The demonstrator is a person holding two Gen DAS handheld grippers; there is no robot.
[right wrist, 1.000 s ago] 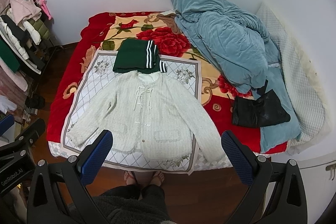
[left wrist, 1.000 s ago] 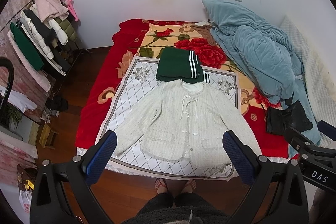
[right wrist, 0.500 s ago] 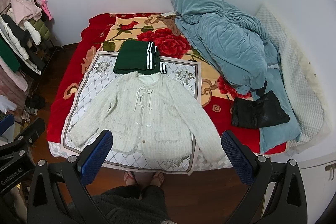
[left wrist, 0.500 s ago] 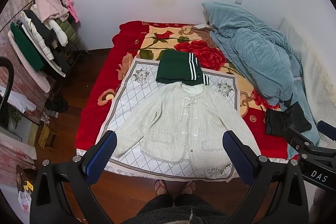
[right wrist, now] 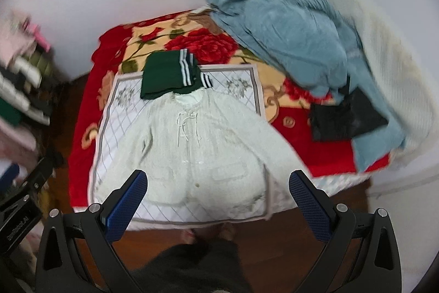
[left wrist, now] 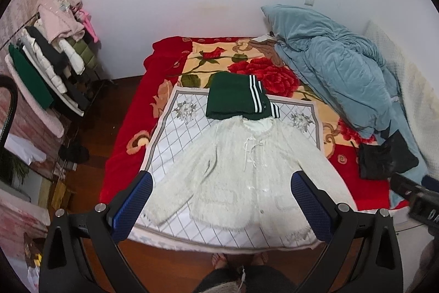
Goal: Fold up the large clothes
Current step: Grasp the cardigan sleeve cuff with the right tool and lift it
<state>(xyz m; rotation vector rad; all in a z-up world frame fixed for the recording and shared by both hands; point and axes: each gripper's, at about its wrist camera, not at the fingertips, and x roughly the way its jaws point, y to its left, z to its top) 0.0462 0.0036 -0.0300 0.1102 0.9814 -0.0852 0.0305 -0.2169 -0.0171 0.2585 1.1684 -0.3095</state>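
Observation:
A cream knitted cardigan [left wrist: 241, 172] [right wrist: 197, 147] lies spread flat, front up and sleeves out, on a white quilted mat [left wrist: 175, 128] [right wrist: 241, 84] on the bed. Beyond its collar rests a folded dark green garment with white stripes [left wrist: 236, 95] [right wrist: 167, 76]. My left gripper [left wrist: 221, 183] hangs open above the cardigan's hem, holding nothing. My right gripper [right wrist: 218, 183] is open too, high over the hem, and its view is blurred by motion. A person's feet [left wrist: 238, 258] show at the bed's near edge.
A red floral blanket [left wrist: 129, 133] covers the bed. A rumpled blue duvet [left wrist: 337, 78] and a black bag [left wrist: 384, 155] lie on the right side. A rack of hanging clothes [left wrist: 46, 73] stands at the left over the wooden floor [left wrist: 115, 106].
Both grippers have dropped closer to the bed and stayed open. The right one has tilted and swung, blurring its view. The cardigan has not moved.

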